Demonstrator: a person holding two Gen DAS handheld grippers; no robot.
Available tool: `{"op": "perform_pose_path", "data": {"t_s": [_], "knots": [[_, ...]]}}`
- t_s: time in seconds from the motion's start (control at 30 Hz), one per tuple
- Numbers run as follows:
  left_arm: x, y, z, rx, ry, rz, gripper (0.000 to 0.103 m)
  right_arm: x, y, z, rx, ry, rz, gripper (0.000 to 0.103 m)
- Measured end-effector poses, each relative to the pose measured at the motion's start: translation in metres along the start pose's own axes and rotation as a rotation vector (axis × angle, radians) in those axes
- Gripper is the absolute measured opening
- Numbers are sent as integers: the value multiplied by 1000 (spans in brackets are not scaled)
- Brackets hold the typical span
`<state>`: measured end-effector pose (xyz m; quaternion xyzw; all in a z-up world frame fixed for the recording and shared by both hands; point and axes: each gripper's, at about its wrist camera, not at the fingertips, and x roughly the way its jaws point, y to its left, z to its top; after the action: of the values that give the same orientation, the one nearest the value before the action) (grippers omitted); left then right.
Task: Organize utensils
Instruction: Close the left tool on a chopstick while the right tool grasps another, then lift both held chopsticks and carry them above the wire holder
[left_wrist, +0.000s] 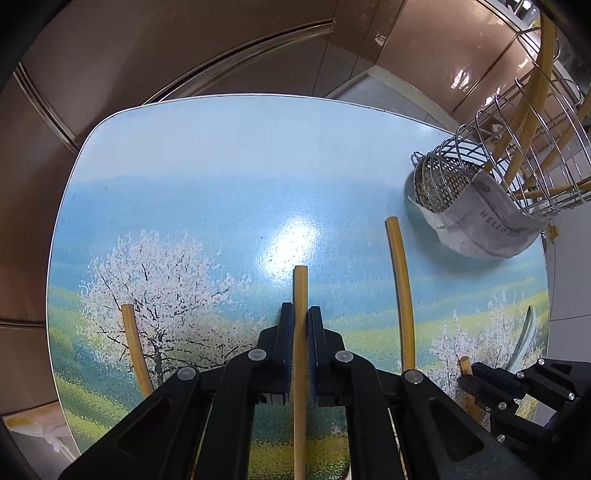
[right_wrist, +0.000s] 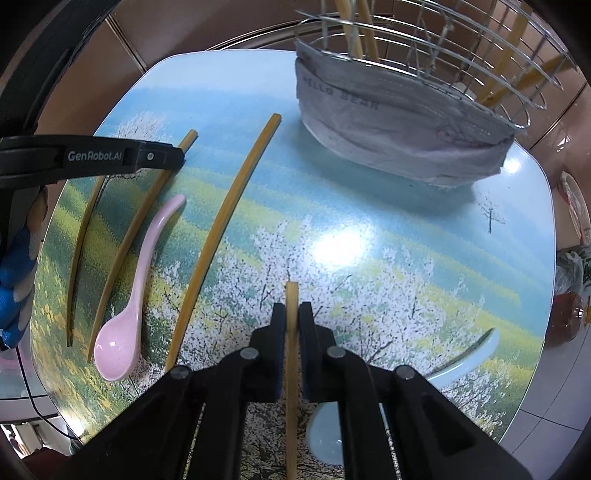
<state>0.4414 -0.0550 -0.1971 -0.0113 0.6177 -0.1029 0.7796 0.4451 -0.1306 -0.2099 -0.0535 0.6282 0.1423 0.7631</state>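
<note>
Now both grippers are clamping on chopsticks. The left gripper (left_wrist: 301, 317) is narrowed to a slit, its two pads pressing on either side of a bamboo chopstick (left_wrist: 300, 291) that is running straight out between them, its blunt end poking forward over the painted table (left_wrist: 221, 166). The right gripper (right_wrist: 291, 314) is doing likewise, jaws nearly together and squeezing a second chopstick (right_wrist: 291, 295) whose tip is sticking out just past the fingertips.

Loose chopsticks are lying on the table on both sides of the left gripper: one to its left (left_wrist: 135, 347) and a longer one to its right (left_wrist: 400, 288). From the right wrist view, a pink spoon (right_wrist: 129, 314) is lying between two of the chopsticks, bowl up, and a pale blue spoon (right_wrist: 461, 365) is lying partly hidden under the right gripper's frame. The wire utensil basket (right_wrist: 424, 40) is sitting at the far side of the table with several chopsticks already standing in it, a grey cloth (right_wrist: 388, 129) wrapping its base.
</note>
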Motion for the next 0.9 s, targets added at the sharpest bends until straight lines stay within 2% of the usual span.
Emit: {"op": "perform_pose_path", "data": {"t_s": [0.3, 0.57, 0.9], "knots": [[-2, 3, -5, -11, -23, -3, 6, 1, -12, -7, 26, -42, 1, 6], [-3, 10, -3, -26, -30, -5, 6, -20, -31, -14, 42, -81, 2, 6], [-13, 11, -8, -28, -42, -18, 6, -41, -54, -41, 105, -117, 21, 6]]}}
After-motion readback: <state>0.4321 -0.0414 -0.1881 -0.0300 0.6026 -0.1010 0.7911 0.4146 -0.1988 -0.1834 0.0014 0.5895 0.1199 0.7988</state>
